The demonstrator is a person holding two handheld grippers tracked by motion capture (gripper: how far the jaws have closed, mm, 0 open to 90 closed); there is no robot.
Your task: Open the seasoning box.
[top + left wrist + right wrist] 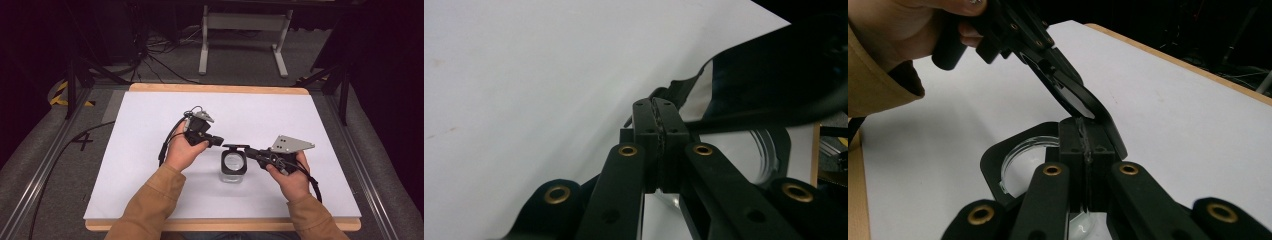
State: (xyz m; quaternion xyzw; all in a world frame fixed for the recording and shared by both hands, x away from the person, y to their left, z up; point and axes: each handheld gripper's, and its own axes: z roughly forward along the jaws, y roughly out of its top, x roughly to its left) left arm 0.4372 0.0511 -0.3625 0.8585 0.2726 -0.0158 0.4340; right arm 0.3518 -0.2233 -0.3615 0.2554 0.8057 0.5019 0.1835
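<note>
Item: clear box (pixel 233 167) with black round-windowed lid, mid-table (pixel 150 150). Left gripper (pixel 220 141) fingers clamped on the lid's rear edge; right gripper (pixel 248 150) fingers clamped on its near wall. Risk: opposed pulls may tip the box or slip the thin grips.

We cannot make out what the small black-framed lens stand (pixel 233 162) is; its near base hides behind the right gripper (pixel 1086 145).

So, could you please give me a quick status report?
Left gripper shut on black hinged lid. Right gripper shut on clear square container's rim. Nothing in the way.
</note>
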